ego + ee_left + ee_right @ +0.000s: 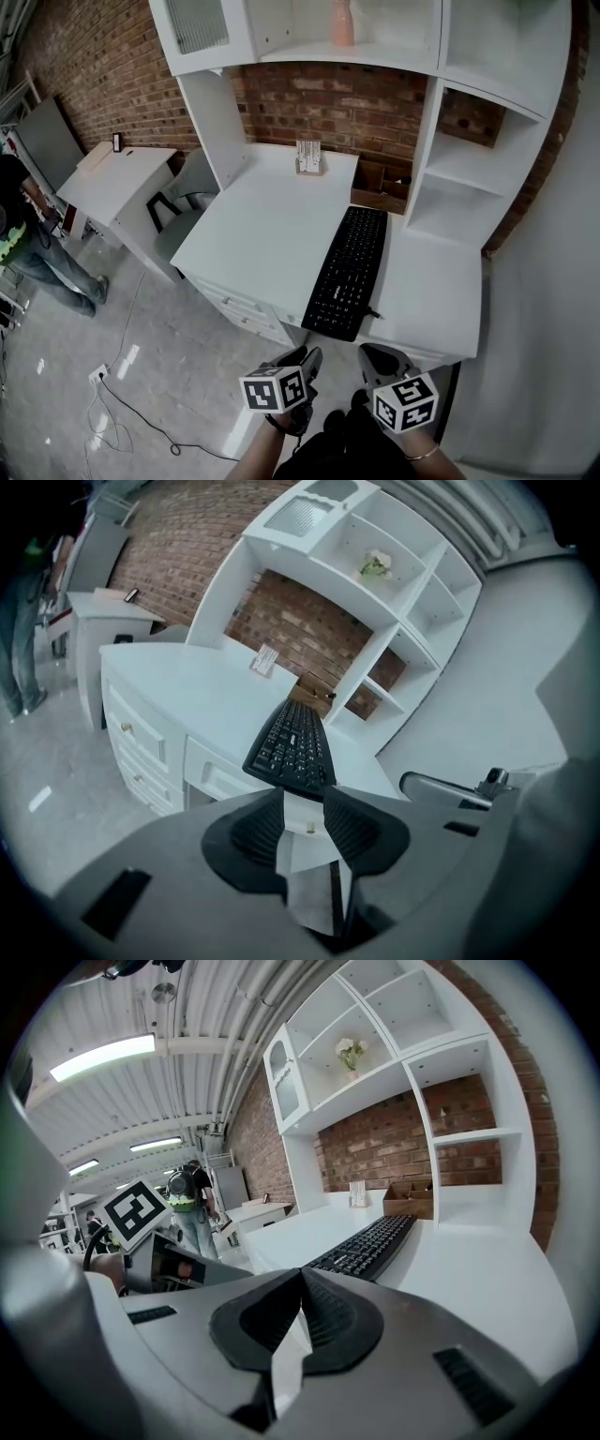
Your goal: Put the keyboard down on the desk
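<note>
The black keyboard (pixel 347 272) lies flat on the white desk (pixel 272 216), right of centre, its near end at the front edge. It also shows as the keyboard (pixel 292 747) in the left gripper view and the keyboard (pixel 367 1246) in the right gripper view. Both grippers hang in front of the desk, below its edge and apart from the keyboard. My left gripper (pixel 307 356) (pixel 305 803) is open by a narrow gap with nothing in it. My right gripper (pixel 380 356) (pixel 301 1279) is shut and empty.
A white hutch with shelves (pixel 469 169) rises behind the desk. A cardboard box (pixel 380 178) and a card holder (pixel 308 157) stand at the back. A chair (pixel 178 211), a side table (pixel 112 178), a person (pixel 37 244) and floor cables (pixel 122 412) are at the left.
</note>
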